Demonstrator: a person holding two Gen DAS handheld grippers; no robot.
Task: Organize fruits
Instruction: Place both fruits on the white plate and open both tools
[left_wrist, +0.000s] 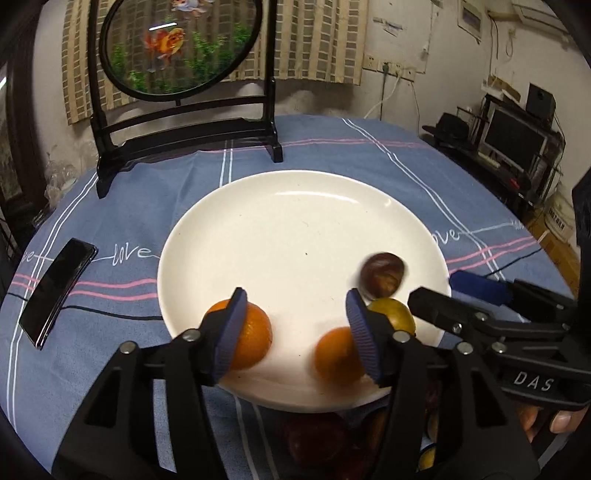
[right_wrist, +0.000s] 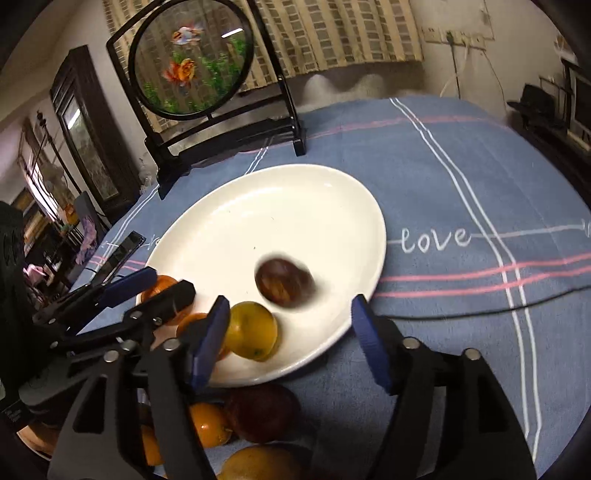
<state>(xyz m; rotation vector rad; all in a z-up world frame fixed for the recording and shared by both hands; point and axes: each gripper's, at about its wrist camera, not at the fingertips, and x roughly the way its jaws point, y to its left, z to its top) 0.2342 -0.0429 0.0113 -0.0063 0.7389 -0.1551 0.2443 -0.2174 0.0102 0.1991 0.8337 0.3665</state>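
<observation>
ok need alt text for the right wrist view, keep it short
An open right gripper hovers over the near edge of a white plate holding a blurred dark brown fruit, a yellow-green fruit and oranges. More fruit lies on the blue tablecloth below; the left gripper reaches in from the left.

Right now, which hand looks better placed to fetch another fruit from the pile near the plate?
Probably the right gripper: open, empty, with the dark red fruit and orange just beneath it. The left gripper hovers over the plate.
</observation>
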